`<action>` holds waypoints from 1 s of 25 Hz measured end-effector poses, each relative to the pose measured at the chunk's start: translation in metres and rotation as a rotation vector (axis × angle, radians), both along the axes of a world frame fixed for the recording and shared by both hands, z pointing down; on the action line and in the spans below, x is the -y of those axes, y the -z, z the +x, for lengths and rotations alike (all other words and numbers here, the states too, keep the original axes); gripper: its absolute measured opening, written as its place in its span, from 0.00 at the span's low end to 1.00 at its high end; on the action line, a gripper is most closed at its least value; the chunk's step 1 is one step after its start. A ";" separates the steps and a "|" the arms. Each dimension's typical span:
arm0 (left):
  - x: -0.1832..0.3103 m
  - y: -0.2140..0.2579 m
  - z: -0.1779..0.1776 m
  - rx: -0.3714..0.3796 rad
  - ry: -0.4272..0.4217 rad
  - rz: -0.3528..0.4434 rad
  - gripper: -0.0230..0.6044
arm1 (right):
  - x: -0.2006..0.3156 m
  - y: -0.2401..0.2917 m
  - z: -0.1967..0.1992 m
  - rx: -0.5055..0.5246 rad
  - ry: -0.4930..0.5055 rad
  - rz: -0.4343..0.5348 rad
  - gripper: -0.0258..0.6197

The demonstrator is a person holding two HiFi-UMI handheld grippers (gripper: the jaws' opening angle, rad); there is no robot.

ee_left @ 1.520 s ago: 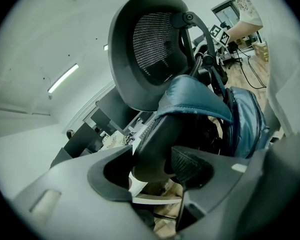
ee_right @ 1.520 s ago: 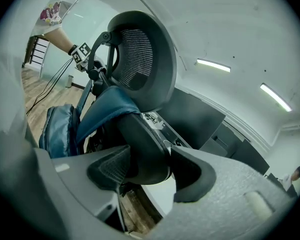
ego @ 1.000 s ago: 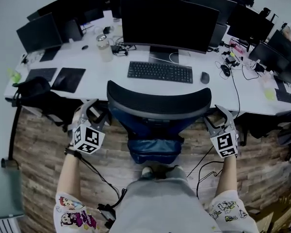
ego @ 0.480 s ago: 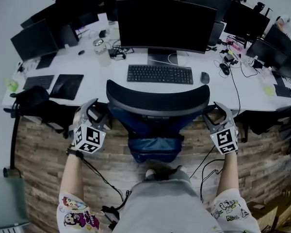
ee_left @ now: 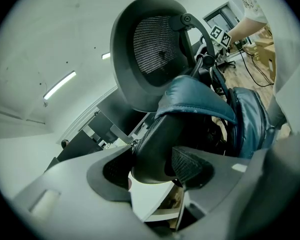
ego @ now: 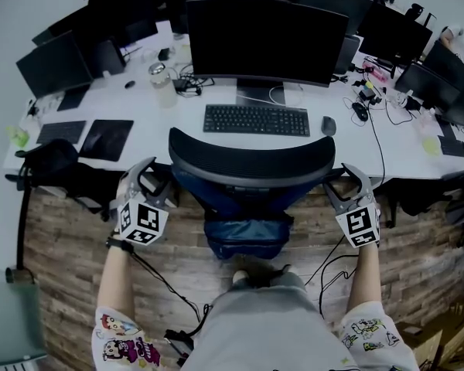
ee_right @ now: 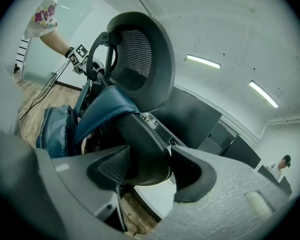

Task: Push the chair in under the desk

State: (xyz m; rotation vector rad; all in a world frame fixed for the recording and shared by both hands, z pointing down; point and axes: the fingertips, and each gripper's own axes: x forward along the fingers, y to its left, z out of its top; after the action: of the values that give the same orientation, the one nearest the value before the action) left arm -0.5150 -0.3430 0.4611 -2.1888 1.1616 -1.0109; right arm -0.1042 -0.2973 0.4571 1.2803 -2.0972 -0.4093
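The black mesh-backed chair (ego: 251,157) stands in front of the white desk (ego: 151,126), with a blue jacket (ego: 243,236) draped over its seat back. My left gripper (ego: 149,178) is at the chair's left side, my right gripper (ego: 344,182) at its right side. In the left gripper view the black armrest (ee_left: 157,144) sits between the pads of the left gripper (ee_left: 152,170), which is shut on it. The right gripper (ee_right: 149,170) holds the other armrest (ee_right: 142,144) the same way. The seat and the chair's base are hidden.
On the desk are a large monitor (ego: 267,37), a keyboard (ego: 255,120), a mouse (ego: 328,125) and a bottle (ego: 164,82). Another dark chair (ego: 58,161) stands at the left. Cables (ego: 325,265) trail over the wooden floor. My shoes (ego: 255,273) are behind the chair.
The chair and both grippers have edged a little towards the desk. Both grips look the same.
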 end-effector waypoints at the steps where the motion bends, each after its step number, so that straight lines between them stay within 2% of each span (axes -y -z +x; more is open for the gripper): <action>1: 0.000 0.000 0.000 0.001 0.001 0.000 0.45 | 0.000 0.000 0.000 0.002 0.001 -0.001 0.43; 11: 0.002 -0.001 0.001 -0.016 0.033 0.018 0.45 | 0.002 -0.001 -0.002 0.027 -0.009 -0.009 0.45; 19: 0.001 -0.001 0.002 -0.034 0.061 0.028 0.48 | -0.003 -0.001 -0.004 0.046 -0.003 -0.044 0.50; 25: -0.009 -0.001 -0.003 -0.063 0.101 0.016 0.52 | -0.015 0.004 -0.004 0.050 0.008 -0.041 0.50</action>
State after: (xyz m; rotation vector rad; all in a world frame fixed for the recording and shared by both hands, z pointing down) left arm -0.5179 -0.3339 0.4620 -2.1826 1.3155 -0.9758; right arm -0.1082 -0.2822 0.4529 1.2715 -2.1418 -0.3390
